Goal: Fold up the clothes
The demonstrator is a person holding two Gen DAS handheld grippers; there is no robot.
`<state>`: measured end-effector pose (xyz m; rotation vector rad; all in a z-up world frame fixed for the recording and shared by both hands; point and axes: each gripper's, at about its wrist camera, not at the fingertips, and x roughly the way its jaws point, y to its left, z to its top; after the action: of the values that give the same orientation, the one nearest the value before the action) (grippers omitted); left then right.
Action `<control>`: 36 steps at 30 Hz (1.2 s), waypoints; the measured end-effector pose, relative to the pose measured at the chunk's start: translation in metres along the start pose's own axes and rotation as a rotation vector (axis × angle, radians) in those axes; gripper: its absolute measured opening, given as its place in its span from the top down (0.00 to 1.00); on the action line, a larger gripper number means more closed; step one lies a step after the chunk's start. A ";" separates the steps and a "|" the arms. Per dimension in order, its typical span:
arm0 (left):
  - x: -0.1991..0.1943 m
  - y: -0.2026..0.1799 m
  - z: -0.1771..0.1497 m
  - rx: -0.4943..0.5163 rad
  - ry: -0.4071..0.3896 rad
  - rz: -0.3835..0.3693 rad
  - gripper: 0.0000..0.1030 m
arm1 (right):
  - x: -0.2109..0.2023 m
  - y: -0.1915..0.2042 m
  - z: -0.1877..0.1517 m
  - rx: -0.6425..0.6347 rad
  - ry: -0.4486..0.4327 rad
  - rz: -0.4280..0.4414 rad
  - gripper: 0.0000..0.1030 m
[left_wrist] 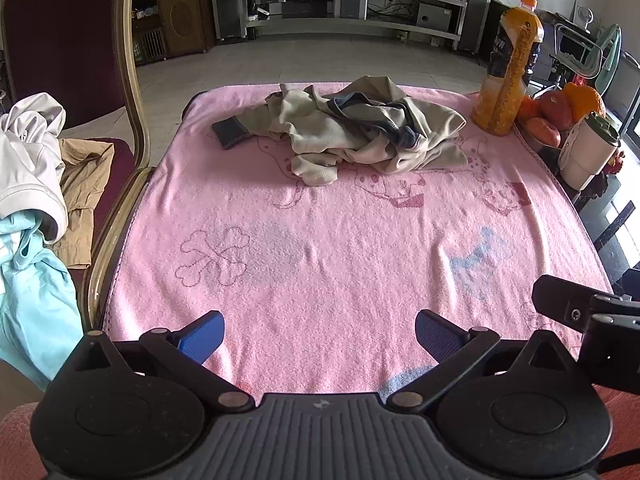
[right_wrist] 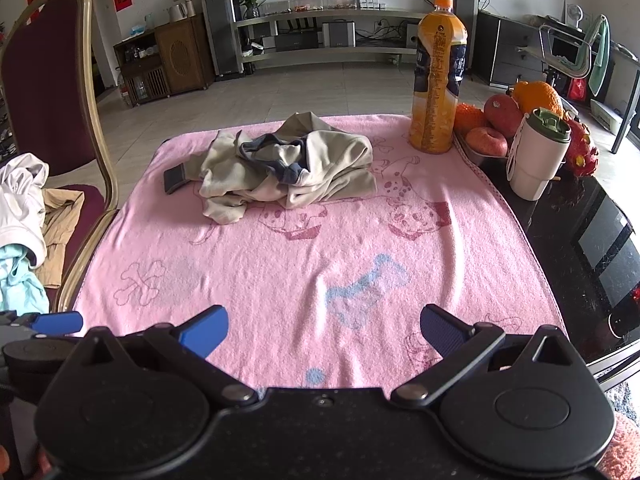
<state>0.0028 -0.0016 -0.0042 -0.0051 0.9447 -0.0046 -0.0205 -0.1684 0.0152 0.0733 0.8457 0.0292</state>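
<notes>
A crumpled beige garment with dark grey-blue trim (left_wrist: 360,128) lies in a heap at the far side of a pink towel (left_wrist: 320,248) that covers the table. It also shows in the right wrist view (right_wrist: 288,164) on the same towel (right_wrist: 304,264). My left gripper (left_wrist: 319,338) is open and empty over the towel's near edge. My right gripper (right_wrist: 324,332) is open and empty beside it, also over the near edge. Both are well short of the garment.
A maroon chair (left_wrist: 68,40) at the left holds white, tan and light blue clothes (left_wrist: 32,184). At the right stand an orange juice bottle (right_wrist: 438,76), a tray of fruit (right_wrist: 500,120) and a white cup with a green lid (right_wrist: 536,152).
</notes>
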 end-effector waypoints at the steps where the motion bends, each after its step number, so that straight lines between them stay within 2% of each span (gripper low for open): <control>1: 0.001 0.000 0.000 -0.003 0.001 -0.004 0.01 | 0.000 0.000 0.001 0.001 0.005 0.001 0.00; 5: 0.006 0.002 -0.002 -0.008 0.007 -0.006 0.01 | -0.003 0.002 0.007 0.001 0.010 0.002 0.00; 13: 0.013 -0.002 -0.005 0.010 0.027 0.006 0.01 | 0.009 -0.001 -0.009 -0.008 0.017 -0.001 0.00; 15: 0.014 -0.002 -0.005 0.012 0.031 0.009 0.01 | 0.010 0.001 0.002 0.001 0.041 -0.004 0.00; 36: 0.012 -0.005 -0.004 0.028 0.034 0.024 0.01 | 0.011 0.003 -0.001 -0.012 0.044 -0.012 0.00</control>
<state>0.0066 -0.0065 -0.0162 0.0320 0.9783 0.0043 -0.0144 -0.1653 0.0067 0.0565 0.8901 0.0250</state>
